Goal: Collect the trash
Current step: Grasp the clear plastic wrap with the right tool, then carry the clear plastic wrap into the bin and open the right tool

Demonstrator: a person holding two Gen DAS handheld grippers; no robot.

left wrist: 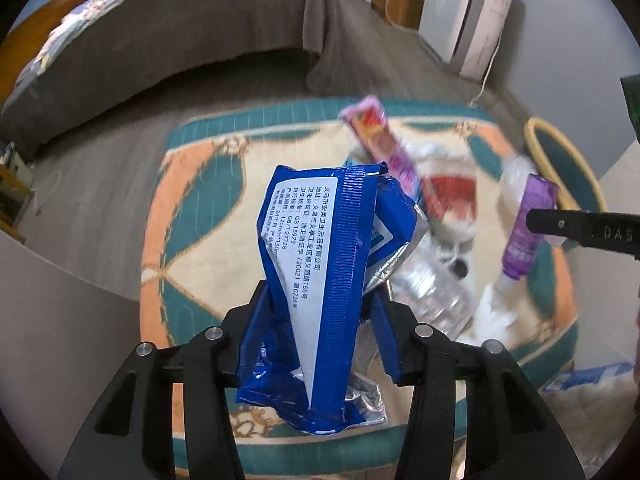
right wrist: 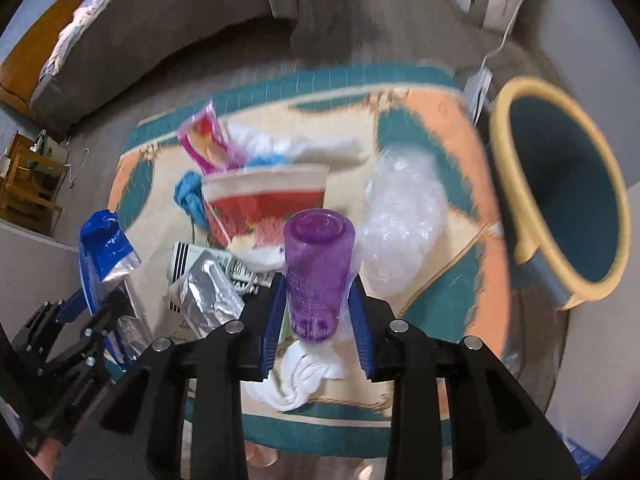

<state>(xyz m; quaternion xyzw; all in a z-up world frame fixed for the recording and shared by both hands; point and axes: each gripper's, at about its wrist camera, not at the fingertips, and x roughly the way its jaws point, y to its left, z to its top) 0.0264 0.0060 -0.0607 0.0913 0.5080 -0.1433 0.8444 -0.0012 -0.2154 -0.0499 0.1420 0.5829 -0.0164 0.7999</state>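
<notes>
The left gripper (left wrist: pixel 320 320) holds the blue wrapper (left wrist: pixel 316 264), the right gripper (right wrist: pixel 316 320) the purple bottle (right wrist: pixel 318 272); carry both, squeezed tight, over the bin (right wrist: pixel 516 184) on the right.

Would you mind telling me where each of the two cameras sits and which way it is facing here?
Left wrist: on the left gripper, looking steeply down at the rug; its fingers clamp a blue wrapper.
Right wrist: on the right gripper, looking down at the rug and bin; its fingers clamp a purple bottle.
Shared: each shows the other gripper with its load, plus the red-and-white cup and pink wrapper.
</notes>
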